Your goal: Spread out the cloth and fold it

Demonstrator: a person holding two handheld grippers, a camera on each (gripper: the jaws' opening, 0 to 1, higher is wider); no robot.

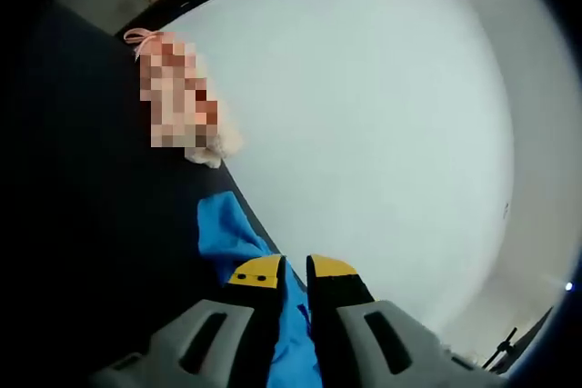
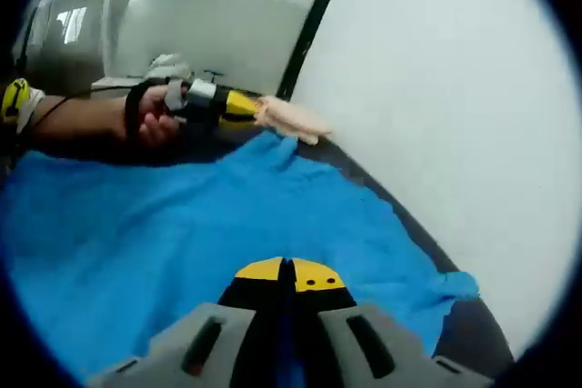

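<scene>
While each hand-held gripper pinches an edge of the blue cloth [image 2: 182, 233], left hand-held gripper [image 1: 296, 270] at the far side and right hand-held gripper [image 2: 289, 272] near, the cloth stretches between them over the dark surface [image 2: 464, 329].

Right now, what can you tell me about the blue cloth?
The blue cloth looks soft and thin, plain bright blue, wrinkled but mostly spread over a dark surface beside a white wall. The right gripper pinches its near edge; the left gripper grips another edge, a fold bunched past its tips. A pale peach thing lies past its far corner.
</scene>
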